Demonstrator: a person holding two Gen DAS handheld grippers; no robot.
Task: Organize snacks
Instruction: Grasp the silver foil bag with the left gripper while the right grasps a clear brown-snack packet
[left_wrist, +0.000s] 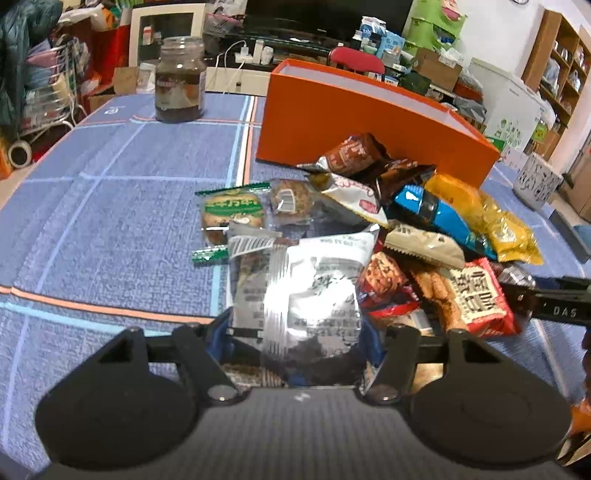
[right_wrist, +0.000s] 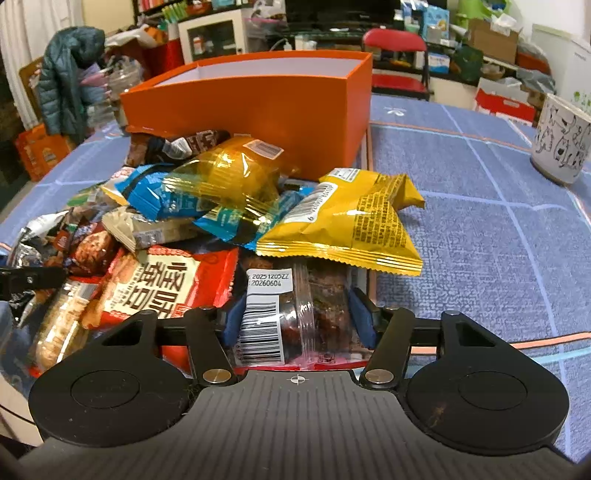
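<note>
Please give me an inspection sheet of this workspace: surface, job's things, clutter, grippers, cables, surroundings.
Surface: blue checked tablecloth.
Job's things: snack packets heaped before an open orange box; yellow packet on top.
Clutter: dark glass jar; patterned mug.
Grippers: left gripper around a silver foil packet; right gripper around a clear barcoded packet; whether either grips, cannot tell.
Cables: white charger cables behind the table.
Surroundings: red chair, shelves, crowded room.
</note>
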